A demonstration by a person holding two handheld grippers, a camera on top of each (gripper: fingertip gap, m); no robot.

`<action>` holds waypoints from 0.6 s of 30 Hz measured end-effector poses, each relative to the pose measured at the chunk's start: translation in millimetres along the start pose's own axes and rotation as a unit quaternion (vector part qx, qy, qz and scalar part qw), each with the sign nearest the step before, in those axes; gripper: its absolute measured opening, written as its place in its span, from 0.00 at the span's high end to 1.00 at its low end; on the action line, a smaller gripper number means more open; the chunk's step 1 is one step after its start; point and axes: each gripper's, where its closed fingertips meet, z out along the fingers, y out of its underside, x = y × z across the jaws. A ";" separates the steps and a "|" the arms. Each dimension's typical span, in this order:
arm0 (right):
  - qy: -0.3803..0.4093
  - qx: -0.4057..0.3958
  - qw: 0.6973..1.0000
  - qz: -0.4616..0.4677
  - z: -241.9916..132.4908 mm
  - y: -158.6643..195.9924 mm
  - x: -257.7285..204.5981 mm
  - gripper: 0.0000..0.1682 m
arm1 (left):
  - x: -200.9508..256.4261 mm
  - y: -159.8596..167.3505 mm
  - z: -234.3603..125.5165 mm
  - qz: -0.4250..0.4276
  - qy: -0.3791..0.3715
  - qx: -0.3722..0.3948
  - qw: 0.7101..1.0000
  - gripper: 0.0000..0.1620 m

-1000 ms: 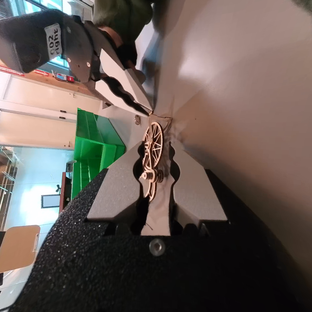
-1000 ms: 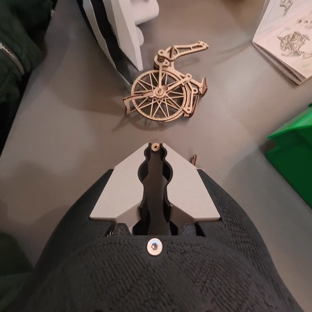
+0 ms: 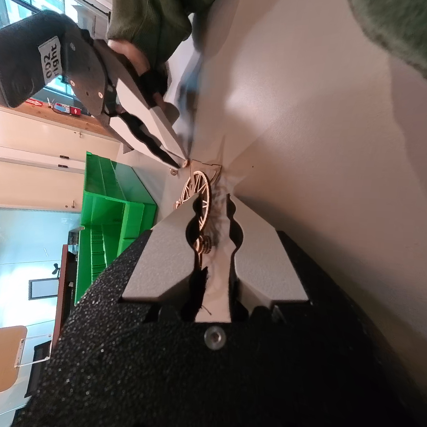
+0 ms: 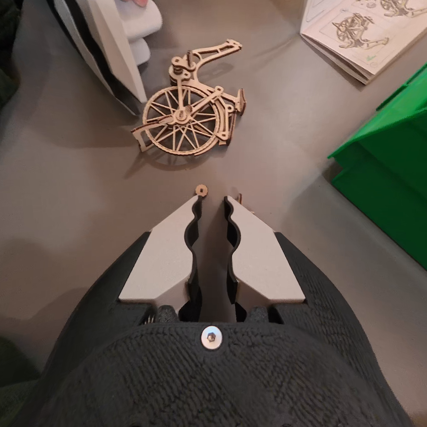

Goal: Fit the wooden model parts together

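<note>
Two grippers were in play, both with jaws parted. Right gripper [image 4: 212, 198] held nothing; the small wooden washer [image 4: 201, 190] lay loose on the worktop [image 4: 69, 184], just touching its left jaw tip. Left gripper [image 3: 212, 196] straddled the wheel assembly [image 4: 184, 122] with slack either side, gripping nothing. Best approach, I'd say: clamp the assembly firmly first, then pinch the washer edge-on and square it to the hub.
</note>
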 end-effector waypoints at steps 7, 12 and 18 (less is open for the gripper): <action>-0.028 0.006 0.999 0.024 0.0 -1.8 -6.6 0.90 | 0.6 0.9 1.1 0.000 0.002 -0.001 1.000 0.89; -0.029 -0.008 0.999 0.040 -0.8 -1.4 -7.8 0.92 | 0.1 1.2 1.5 0.001 0.001 -0.001 1.000 0.89; -0.038 -0.014 0.998 0.042 1.9 -4.9 -14.4 0.92 | 0.5 1.0 2.4 0.002 0.003 -0.001 1.000 0.89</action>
